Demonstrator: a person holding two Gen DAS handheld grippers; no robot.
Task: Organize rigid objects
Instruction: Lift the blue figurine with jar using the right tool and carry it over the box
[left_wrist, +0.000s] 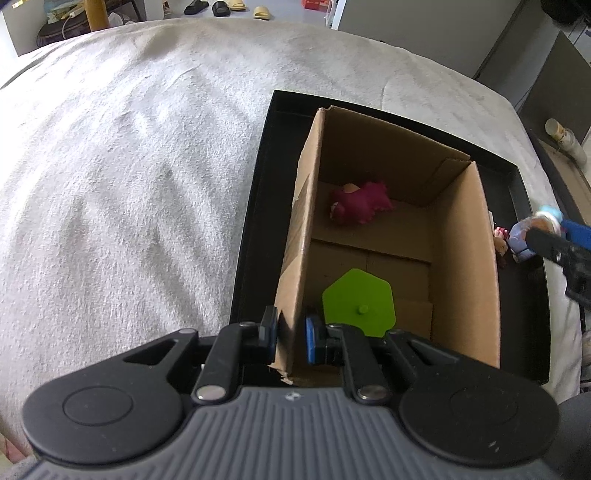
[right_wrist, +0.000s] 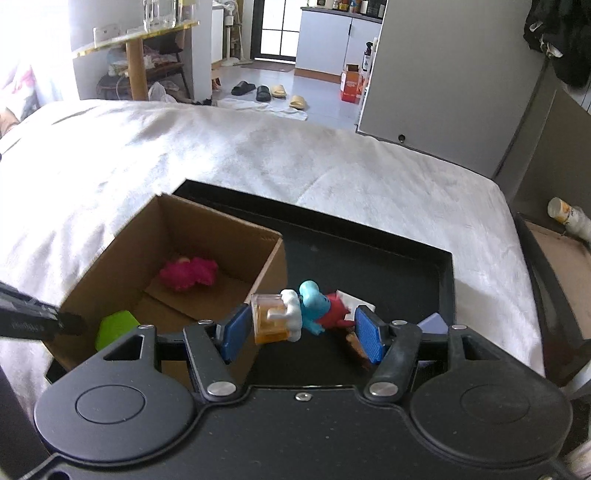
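1. Left wrist view: the left gripper (left_wrist: 290, 338) has its jaws nearly closed, pinching the near end of the left wall of the cardboard box (left_wrist: 467, 258), one blue pad outside the wall and one inside.
2. The box stands open-topped in the black tray (left_wrist: 255, 236), which lies on the white blanket (left_wrist: 129, 166).
3. On the box floor, a magenta plush figure (left_wrist: 360, 202) lies toward the 12 o'clock end and a flat green hexagonal piece (left_wrist: 356, 302) toward the 6 o'clock end, just beside the inner pad.
4. At 3 o'clock of the box the right gripper shows, blurred, at the picture's edge.
5. Right wrist view: the right gripper (right_wrist: 301, 330) is partly open and clamped on a blue and white toy figure (right_wrist: 303, 308) that carries an amber cube; the left pad presses the cube and the right pad meets the red part.
6. The toy is held above the tray floor, at 3 o'clock of the box's right wall.
7. More small items lie on the tray under the right finger, too hidden to identify.
8. Slippers (right_wrist: 262, 91) sit on the floor at 12 o'clock, beyond the bed.
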